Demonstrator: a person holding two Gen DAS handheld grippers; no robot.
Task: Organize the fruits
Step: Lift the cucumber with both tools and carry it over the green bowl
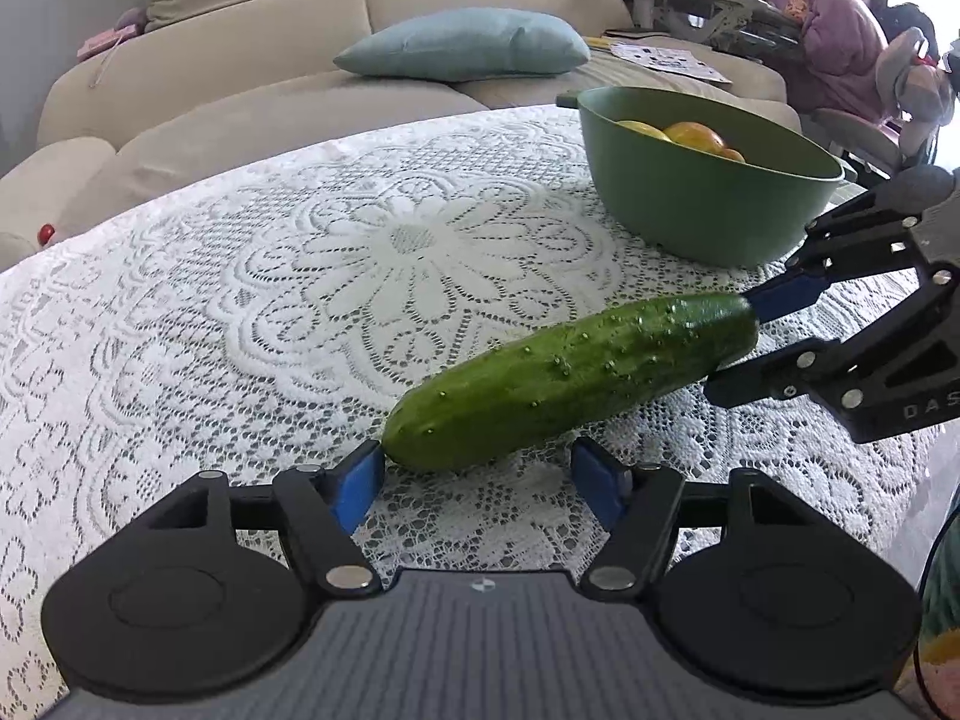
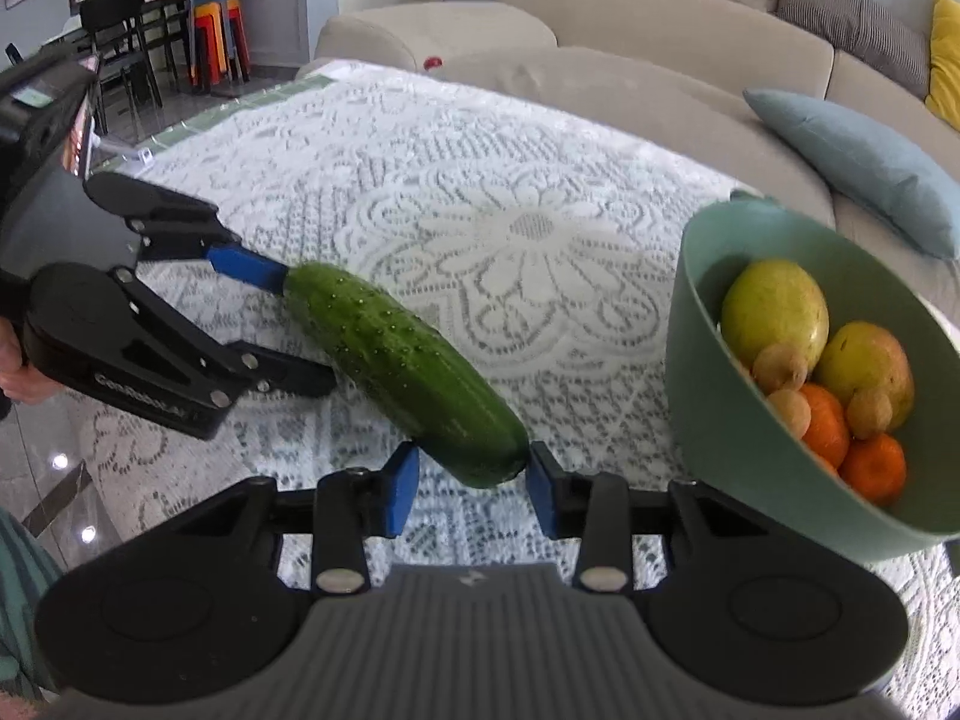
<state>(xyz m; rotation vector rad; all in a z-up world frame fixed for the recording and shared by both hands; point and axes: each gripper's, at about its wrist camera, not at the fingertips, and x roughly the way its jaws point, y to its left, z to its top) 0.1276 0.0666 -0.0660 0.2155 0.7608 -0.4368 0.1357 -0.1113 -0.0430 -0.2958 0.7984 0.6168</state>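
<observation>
Left wrist: looking low and close along its own fingers (image 1: 359,483) across the bench (image 1: 252,276) toward the sofa (image 1: 240,78). Right wrist: facing back from the opposite side, equally near. Sharing the cucumber (image 1: 570,378) (image 2: 408,372), bowl (image 1: 708,210) (image 2: 720,396) and lace cloth (image 2: 480,180), each catching the other gripper.

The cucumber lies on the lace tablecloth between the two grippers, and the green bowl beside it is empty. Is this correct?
Not quite. The cucumber does lie on the lace tablecloth between the left gripper and the right gripper, but the green bowl is not empty: the right wrist view shows fruit inside.
</observation>
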